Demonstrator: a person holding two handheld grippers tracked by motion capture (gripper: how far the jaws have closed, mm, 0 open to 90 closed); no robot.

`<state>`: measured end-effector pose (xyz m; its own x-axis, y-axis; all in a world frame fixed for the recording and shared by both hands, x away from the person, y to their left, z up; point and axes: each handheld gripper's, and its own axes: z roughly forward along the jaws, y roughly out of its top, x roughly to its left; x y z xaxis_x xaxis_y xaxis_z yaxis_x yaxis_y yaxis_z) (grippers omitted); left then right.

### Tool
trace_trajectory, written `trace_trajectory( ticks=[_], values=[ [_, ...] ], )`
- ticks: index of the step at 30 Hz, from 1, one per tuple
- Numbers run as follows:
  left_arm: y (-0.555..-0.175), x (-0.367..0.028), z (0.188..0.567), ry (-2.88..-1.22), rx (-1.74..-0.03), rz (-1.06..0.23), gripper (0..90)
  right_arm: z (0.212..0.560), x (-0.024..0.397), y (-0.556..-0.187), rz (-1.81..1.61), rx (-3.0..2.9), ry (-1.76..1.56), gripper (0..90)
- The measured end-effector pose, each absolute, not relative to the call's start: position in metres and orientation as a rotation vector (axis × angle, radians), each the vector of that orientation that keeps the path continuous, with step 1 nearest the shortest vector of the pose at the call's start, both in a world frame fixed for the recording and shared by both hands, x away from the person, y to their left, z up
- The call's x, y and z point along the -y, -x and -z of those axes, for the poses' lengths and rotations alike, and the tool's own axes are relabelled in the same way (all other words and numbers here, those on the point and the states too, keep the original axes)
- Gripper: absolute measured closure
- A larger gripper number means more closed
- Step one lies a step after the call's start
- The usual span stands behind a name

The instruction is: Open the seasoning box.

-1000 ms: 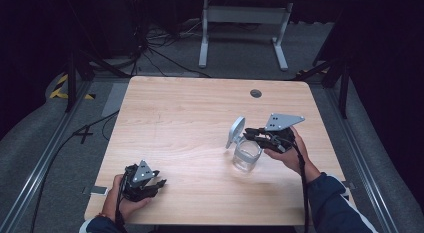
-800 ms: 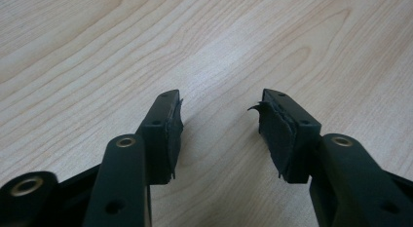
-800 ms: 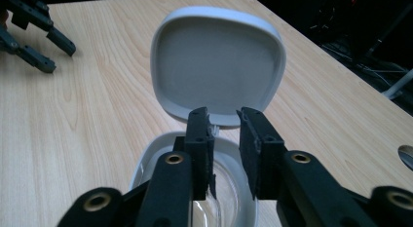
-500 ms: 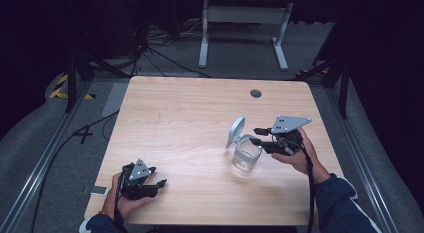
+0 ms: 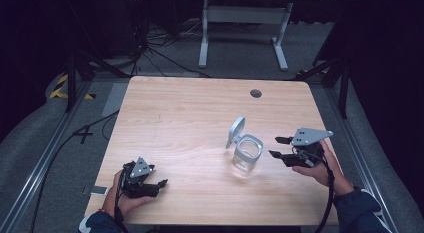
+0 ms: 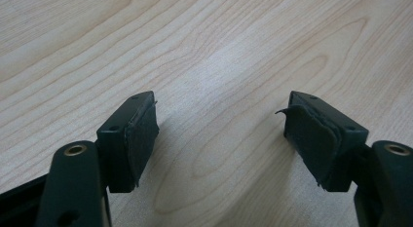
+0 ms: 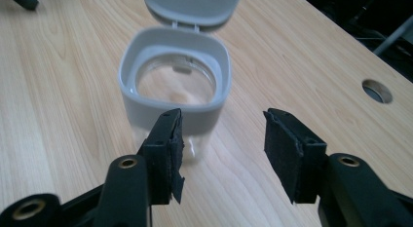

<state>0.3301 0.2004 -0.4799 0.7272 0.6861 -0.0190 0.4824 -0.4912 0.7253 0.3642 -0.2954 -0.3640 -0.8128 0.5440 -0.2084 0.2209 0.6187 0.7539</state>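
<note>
Jar (image 7: 173,85) interior: right hand-held gripper (image 7: 221,139) view | table (image 5: 175,118) extent: high view

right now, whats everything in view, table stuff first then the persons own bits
jar: 1, clear with a grey collar, right of the table's middle, empty
lid: 1, grey, hinged to the jar's far side, flipped open
table: 1, light wood, round hole near its far edge
metal stand: 1, grey-white, on the floor beyond the table
cables: several, black, on the floor beyond and to the left of the table
left gripper: 1, black, near left corner, jaws just been opening, nothing between them
right gripper: 1, black, just right of the jar, jaws just been opening, clear of the jar
hands: 2, one behind each gripper
</note>
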Motion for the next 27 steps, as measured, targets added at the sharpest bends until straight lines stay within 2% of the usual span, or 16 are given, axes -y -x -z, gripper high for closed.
trace_trajectory(
  ticks=[10, 27],
  values=[
    [-0.33, -0.199, 0.481, -2.173, -0.89, -0.363, 27.7, 0.383, 0.329, -0.351, -0.959, -2.434, -0.661, 44.6],
    [-0.33, -0.199, 0.481, -2.172, -0.895, -0.365, 27.5, 0.423, 0.364, -0.337, -0.874, -2.465, -0.795, 39.8]
  ],
)
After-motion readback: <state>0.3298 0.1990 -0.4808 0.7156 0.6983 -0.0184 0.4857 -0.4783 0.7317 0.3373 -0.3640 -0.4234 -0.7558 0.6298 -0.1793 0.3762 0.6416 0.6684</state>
